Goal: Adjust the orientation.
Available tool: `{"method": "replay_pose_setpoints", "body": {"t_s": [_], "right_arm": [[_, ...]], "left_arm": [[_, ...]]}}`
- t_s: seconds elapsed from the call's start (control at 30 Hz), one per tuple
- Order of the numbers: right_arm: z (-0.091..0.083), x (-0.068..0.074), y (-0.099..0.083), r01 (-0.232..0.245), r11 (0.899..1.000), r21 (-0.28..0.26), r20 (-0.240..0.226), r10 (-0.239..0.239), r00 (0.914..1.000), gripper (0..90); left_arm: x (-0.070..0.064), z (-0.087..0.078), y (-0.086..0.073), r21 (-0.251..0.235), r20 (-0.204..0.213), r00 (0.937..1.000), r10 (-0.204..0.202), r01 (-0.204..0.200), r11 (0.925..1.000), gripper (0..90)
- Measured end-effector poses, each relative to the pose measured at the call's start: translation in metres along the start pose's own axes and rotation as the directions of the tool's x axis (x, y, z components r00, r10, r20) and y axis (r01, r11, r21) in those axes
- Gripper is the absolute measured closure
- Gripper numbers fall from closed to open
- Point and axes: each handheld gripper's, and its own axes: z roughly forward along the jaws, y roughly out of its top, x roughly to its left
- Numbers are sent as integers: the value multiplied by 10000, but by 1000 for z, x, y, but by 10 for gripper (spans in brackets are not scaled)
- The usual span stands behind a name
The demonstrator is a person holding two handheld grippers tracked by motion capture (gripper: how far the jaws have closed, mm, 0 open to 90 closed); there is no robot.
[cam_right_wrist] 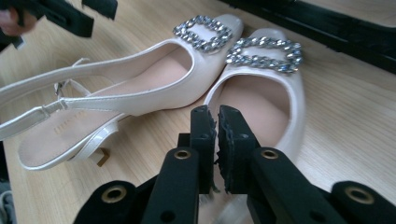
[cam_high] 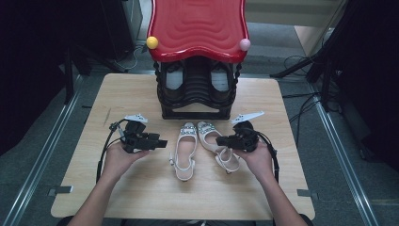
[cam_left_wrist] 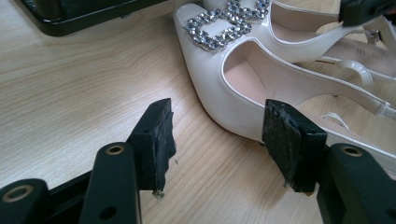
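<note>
Two white slingback shoes [cam_high: 200, 146] are laid toe-first toward the black rack [cam_high: 196, 94], ready for shelving. The left gripper [cam_high: 160, 143] is spread wide beside the left shoe [cam_left_wrist: 233, 88]. The right gripper [cam_right_wrist: 217, 140] is clamped on the right shoe [cam_right_wrist: 266, 93] rim for lifting.

White shoes [cam_high: 188, 148] with silver rhinestone buckles [cam_right_wrist: 201, 31]; red-topped black rack [cam_high: 197, 28].

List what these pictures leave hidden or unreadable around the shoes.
- Insole print on the left shoe: right gripper view, too blurred to read.
- Right shoe wall at the right gripper: the near-shut jaws hide any grip.
- Rack contents: high view, the red top shadows them.
</note>
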Motion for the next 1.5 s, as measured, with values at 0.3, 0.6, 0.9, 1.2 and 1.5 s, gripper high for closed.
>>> {"method": "replay_pose_setpoints", "body": {"t_s": [0.3,0.6,0.9,1.2,1.5], "right_arm": [[-15,-24,-7,-518,9981,-336,796,543,9953,900],[-4,-44,-19,-1006,9949,104,1262,985,9871,900],[8,-49,-25,-1135,9921,527,1611,1037,9815,900],[22,-36,-21,-562,9944,897,1781,395,9832,900],[22,-36,-22,-819,9934,799,1577,685,9851,900]], "left_arm": [[-1,9,0,216,-57,9998,172,-171,9996,472],[-3,19,1,45,144,9995,265,-266,9996,796],[-5,35,5,647,519,9975,479,-512,9966,900],[1,39,5,701,563,9978,364,-403,9967,898],[0,47,3,929,485,9985,255,-299,9952,888]]}}
